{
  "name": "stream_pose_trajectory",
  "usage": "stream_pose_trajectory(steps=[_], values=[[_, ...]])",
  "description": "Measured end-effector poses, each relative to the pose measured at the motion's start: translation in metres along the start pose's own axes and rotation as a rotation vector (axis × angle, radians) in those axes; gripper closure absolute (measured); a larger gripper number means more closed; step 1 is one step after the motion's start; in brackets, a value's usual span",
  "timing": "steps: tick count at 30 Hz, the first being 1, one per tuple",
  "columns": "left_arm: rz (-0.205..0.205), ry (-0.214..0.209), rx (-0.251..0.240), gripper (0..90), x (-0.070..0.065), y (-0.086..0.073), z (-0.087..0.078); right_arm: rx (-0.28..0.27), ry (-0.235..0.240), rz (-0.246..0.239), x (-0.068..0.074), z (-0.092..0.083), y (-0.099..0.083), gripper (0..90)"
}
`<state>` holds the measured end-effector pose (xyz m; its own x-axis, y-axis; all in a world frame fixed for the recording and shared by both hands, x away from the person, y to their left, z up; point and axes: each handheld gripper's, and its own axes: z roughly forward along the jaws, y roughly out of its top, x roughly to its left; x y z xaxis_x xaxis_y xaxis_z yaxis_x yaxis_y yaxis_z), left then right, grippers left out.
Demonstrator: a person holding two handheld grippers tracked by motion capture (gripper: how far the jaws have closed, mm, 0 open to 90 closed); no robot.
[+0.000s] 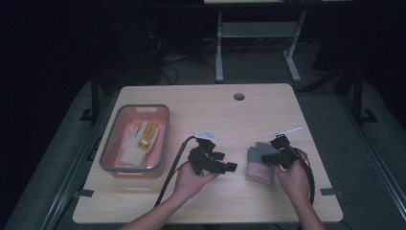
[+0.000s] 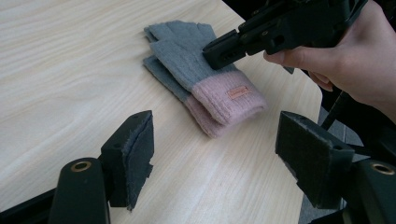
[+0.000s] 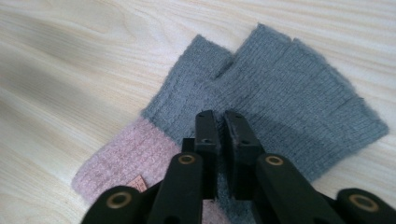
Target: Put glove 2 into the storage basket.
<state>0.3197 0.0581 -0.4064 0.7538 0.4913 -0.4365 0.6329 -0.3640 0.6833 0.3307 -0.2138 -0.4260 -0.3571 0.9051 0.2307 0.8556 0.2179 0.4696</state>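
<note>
Wooden table point(image 1: 206, 115), grey-pink mittens point(image 1: 259, 164) lengthwise, cuffs toward person.

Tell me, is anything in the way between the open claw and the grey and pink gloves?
Nothing visible. Bare table lies between the left claw and the grey and pink gloves. The right claw already sits on top of them, from the far side.

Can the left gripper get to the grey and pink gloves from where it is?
Probably yes. The left gripper is open and faces the gloves over bare table. The right gripper sits on the grey part, but the pink cuff is free.
</note>
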Motion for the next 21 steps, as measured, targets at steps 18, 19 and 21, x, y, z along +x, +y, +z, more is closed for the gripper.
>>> stream_pose_trajectory(steps=[18,19,21], values=[[-0.074,-0.040,0.042,32.0,0.003,0.004,0.046,-0.102,0.105,0.111,-0.031,-0.019,-0.021,57.7],[-0.087,-0.042,0.038,32.2,0.003,0.004,0.049,-0.103,0.105,0.117,-0.033,-0.019,-0.023,57.1],[-0.101,-0.047,0.042,32.3,0.004,0.004,0.055,-0.107,0.111,0.131,-0.037,-0.019,-0.026,54.9]])
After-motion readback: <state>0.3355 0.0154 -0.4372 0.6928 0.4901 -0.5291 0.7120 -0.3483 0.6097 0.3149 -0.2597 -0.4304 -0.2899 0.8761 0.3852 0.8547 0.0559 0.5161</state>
